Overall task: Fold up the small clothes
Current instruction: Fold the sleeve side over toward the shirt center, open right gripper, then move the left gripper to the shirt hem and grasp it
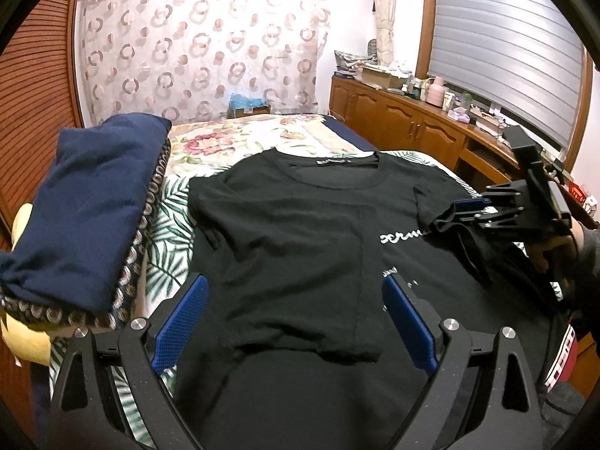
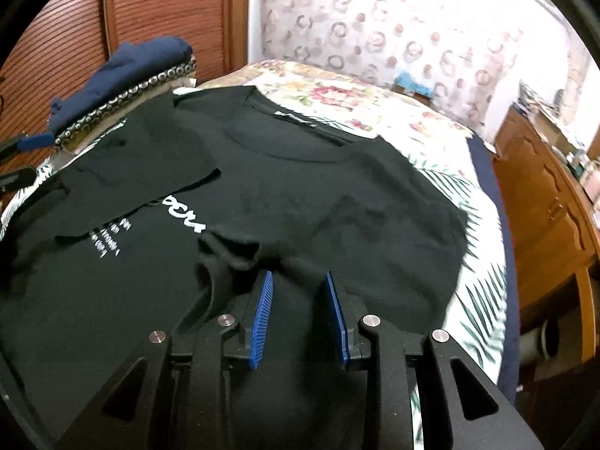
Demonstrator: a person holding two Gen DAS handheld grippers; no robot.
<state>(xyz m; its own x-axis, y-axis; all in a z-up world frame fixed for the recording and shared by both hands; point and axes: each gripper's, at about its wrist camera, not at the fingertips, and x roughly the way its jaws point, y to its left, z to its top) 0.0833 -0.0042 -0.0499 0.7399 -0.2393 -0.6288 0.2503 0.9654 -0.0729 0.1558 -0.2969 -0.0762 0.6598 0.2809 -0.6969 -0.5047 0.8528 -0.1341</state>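
Note:
A black T-shirt [image 1: 292,240] with white lettering lies flat on the bed, its left side folded over the middle. My left gripper [image 1: 294,292] is open and empty, hovering over the shirt's lower half. My right gripper [image 2: 298,281] is shut on the shirt's right sleeve [image 2: 232,251] and lifts that bunched fabric off the bed. The right gripper also shows in the left wrist view [image 1: 461,210], at the shirt's right edge. The shirt also fills the right wrist view [image 2: 300,195].
A stack of folded clothes topped by a navy piece [image 1: 90,202] sits at the shirt's left. The bed [image 1: 240,138] has a floral and leaf-print cover. A wooden cabinet [image 1: 405,120] with clutter runs along the right. A wooden slatted door [image 1: 33,112] is at the left.

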